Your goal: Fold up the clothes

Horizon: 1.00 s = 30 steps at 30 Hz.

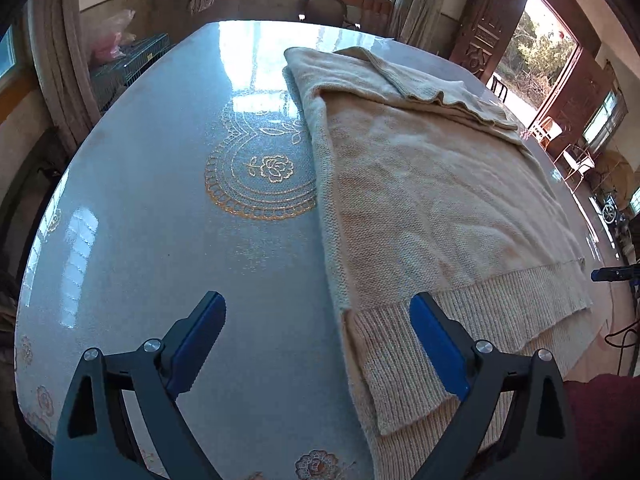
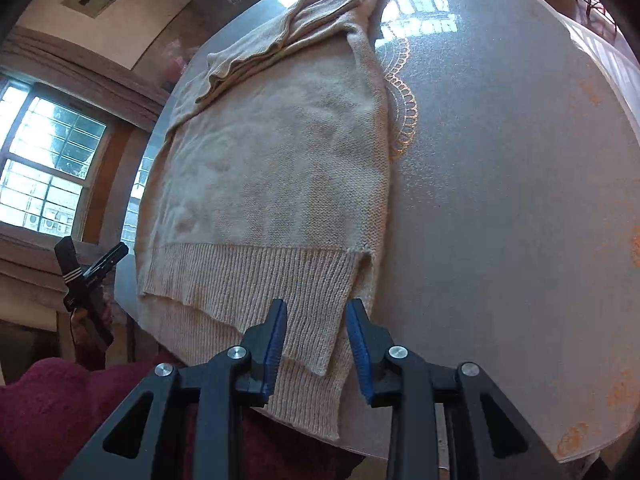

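A cream knitted sweater lies flat on the round table, sleeves folded across its far part, ribbed hem toward me and hanging a little over the near edge. My left gripper is open wide, hovering over the hem's left corner, holding nothing. In the right wrist view the sweater fills the left half of the table. My right gripper is open, its jaws on either side of the hem's right corner, not closed on it. Another gripper shows at the left, off the table.
The table has a glossy grey cover with a gold floral medallion. Chairs stand at the far side. A person's dark red sleeve lies at the near edge. An open doorway is at the right.
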### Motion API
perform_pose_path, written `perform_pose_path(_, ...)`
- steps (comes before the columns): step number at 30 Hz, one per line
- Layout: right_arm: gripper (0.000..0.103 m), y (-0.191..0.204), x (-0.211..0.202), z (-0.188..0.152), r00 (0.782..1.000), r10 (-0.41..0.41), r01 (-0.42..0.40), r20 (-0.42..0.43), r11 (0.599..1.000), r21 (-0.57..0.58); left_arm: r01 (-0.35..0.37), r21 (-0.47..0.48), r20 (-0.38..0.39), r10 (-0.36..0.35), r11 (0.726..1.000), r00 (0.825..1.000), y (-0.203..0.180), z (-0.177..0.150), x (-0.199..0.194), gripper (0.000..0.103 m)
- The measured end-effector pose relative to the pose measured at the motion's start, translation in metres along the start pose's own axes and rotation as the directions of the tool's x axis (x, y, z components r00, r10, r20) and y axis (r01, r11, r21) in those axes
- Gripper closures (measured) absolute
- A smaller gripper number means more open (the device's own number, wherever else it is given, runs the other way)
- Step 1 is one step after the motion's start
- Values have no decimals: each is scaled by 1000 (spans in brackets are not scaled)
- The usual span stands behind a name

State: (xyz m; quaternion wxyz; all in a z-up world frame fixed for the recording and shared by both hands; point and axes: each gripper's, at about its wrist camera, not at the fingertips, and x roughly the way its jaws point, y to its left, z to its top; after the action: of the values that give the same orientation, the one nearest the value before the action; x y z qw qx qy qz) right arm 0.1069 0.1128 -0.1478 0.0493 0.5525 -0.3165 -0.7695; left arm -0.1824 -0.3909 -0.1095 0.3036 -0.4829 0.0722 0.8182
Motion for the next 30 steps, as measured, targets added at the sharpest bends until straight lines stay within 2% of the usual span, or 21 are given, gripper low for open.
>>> perform_pose_path(6,71,-21,2,-12,998,54,-53,-15,995,82,81,-35,-43,-83,996,996,-3,-11,7,8)
perform_pose_path(14,72,-37,0,-25,994,110,-112,19,976,185,167,13,-95,-165,986,982,-27,-16,13,8)
perform_pose_path(17,73,-35,2,-27,993,118,-121,24,973,196,199,40,-110,-194,979,975,-37,-15,14,15)
perform_pose_path(20,71,-36,0,-26,992,114,-124,59,968,220,201,56,-119,-193,978,974,-41,-13,16,15)
perform_pose_path(23,71,-46,-1,-28,982,175,-188,70,948,258,218,36,-124,-212,975,969,-39,-11,18,15)
perform_pose_path(25,73,-47,5,-28,975,214,-220,54,939,265,229,26,-126,-224,973,966,-39,-10,18,20)
perform_pose_path(26,73,-46,8,-27,974,223,-227,45,938,263,219,31,-128,-214,975,968,-39,-9,18,29)
perform_pose_path(27,74,-44,10,-27,975,218,-221,40,941,256,212,36,-133,-206,977,969,-39,-10,17,53)
perform_pose_path(28,77,-41,12,-26,976,213,-216,36,944,249,207,23,-137,-202,978,970,-37,-10,19,68)
perform_pose_path(29,81,-39,14,-25,977,209,-210,31,947,243,213,2,-136,-210,977,968,-34,-10,19,77)
perform_pose_path(30,85,-36,16,-24,979,204,-204,26,950,236,219,-19,-135,-220,975,966,-30,-10,20,77)
